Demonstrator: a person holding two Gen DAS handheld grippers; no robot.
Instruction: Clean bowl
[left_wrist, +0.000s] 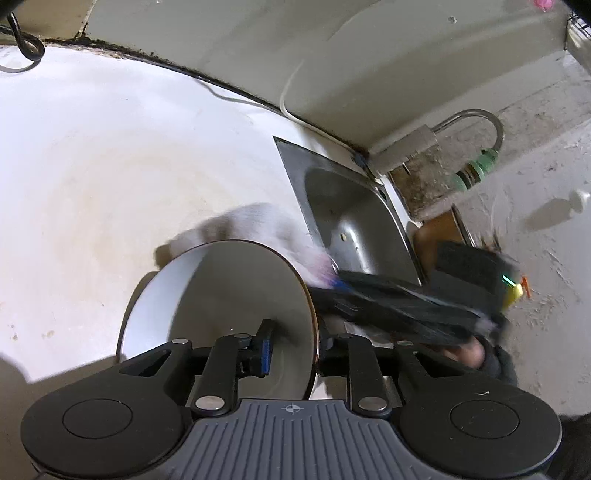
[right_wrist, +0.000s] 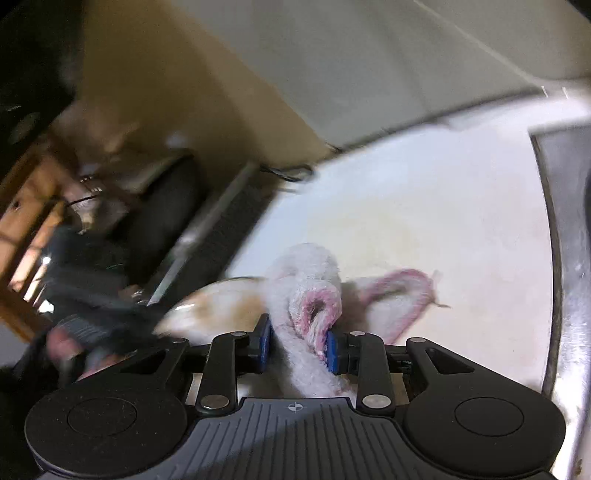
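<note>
Left wrist: left gripper (left_wrist: 291, 347) pinches bowl (left_wrist: 221, 314) rim, tilted over counter (left_wrist: 92, 166). Right gripper (right_wrist: 299, 347) pinches cloth (right_wrist: 306, 280) beside bowl; wiping appears unfinished, brown smears showing.

**Two wrist fisheyes, close range, angled down at counter**

Left wrist view: sits behind its own fingers, looks down across the white counter (left_wrist: 92, 166) toward the steel sink (left_wrist: 351, 206) and wall. Right wrist view: same mount, blurred, faces the opposite way across the counter, sink at right edge. Shared: bowl (left_wrist: 229, 295), cloth (right_wrist: 314, 280), counter, sink.
</note>
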